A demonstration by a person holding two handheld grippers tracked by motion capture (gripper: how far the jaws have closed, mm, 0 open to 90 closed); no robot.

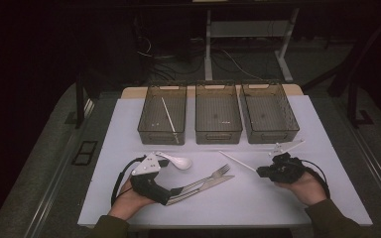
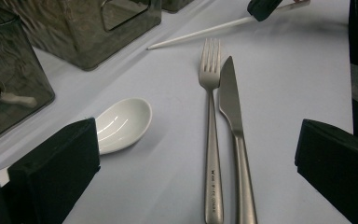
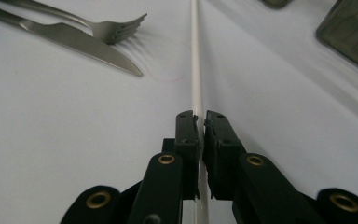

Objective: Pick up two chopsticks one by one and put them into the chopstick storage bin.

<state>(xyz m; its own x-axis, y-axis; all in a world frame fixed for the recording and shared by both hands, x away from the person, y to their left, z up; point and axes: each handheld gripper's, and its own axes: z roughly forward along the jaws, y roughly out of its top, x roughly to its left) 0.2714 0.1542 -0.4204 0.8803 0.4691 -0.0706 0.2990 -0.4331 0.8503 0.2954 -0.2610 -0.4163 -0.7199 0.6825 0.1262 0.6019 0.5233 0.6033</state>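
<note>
White table (image 1: 129, 198) in a dark room, 3 smoky bins (image 1: 218, 119) at the back. Right gripper (image 3: 199, 122) is clamped on a white chopstick (image 3: 196, 70) lying beside fork (image 3: 107, 28) and knife (image 3: 74, 42); left gripper (image 2: 196, 154) gapes wide, holding nothing.

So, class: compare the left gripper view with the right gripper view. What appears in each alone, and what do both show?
Left gripper view alone: the white spoon lying between open jaws and the fork, and a second white stick inside a bin.

Right gripper view alone: the right gripper seen close, shut on the white chopstick.

Both: that chopstick, the fork and the knife side by side on the white table.
</note>
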